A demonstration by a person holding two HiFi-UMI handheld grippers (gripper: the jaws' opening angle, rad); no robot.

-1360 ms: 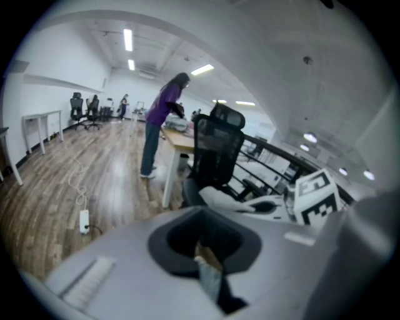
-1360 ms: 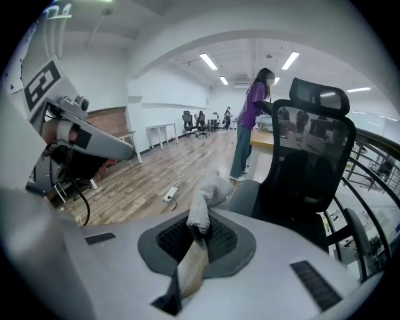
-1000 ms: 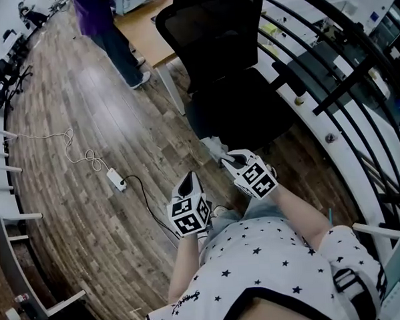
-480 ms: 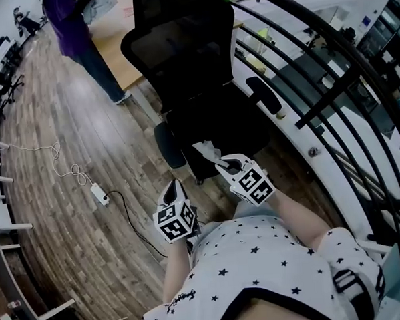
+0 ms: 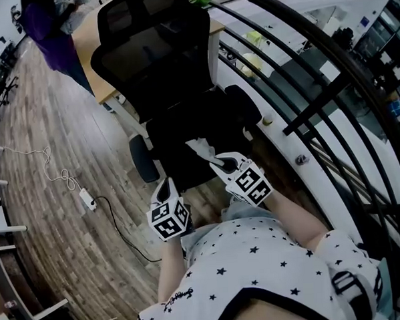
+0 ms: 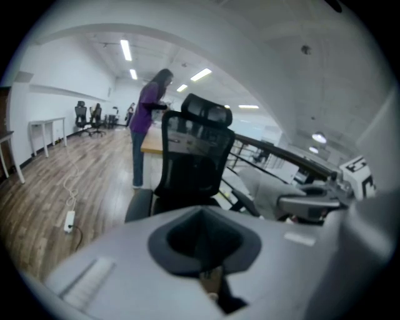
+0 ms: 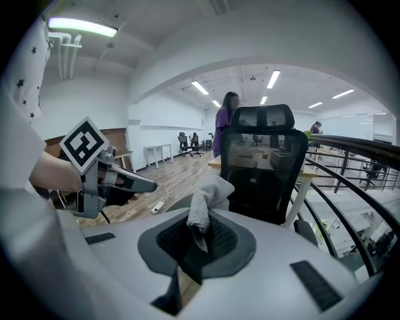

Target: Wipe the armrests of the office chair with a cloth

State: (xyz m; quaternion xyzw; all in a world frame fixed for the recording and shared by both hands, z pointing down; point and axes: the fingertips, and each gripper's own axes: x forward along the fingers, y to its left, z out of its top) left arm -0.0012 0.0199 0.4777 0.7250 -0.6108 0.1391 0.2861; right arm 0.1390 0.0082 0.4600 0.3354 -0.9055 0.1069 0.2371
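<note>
A black office chair [image 5: 161, 64] stands right in front of me, facing me, with its padded armrests at the left [image 5: 142, 159] and the right [image 5: 245, 105]. My right gripper [image 5: 217, 163] is shut on a white cloth [image 5: 201, 149] and hovers over the seat's front edge. In the right gripper view the cloth [image 7: 206, 199] sticks up from the jaws before the chair [image 7: 264, 164]. My left gripper [image 5: 166, 186] is shut with nothing in it, just below the left armrest [image 6: 139, 205]. The chair [image 6: 195, 164] fills the left gripper view.
A black railing [image 5: 317, 103] curves close along the chair's right side. A wooden desk [image 5: 90, 34] and a person in purple [image 5: 50, 37] are behind the chair. A power strip [image 5: 87, 199] with its cables lies on the wood floor at the left.
I have moved up to the chair: it now sits lower and further left in the head view, with both grippers close to its seat. The cloth stays held in the right gripper.
</note>
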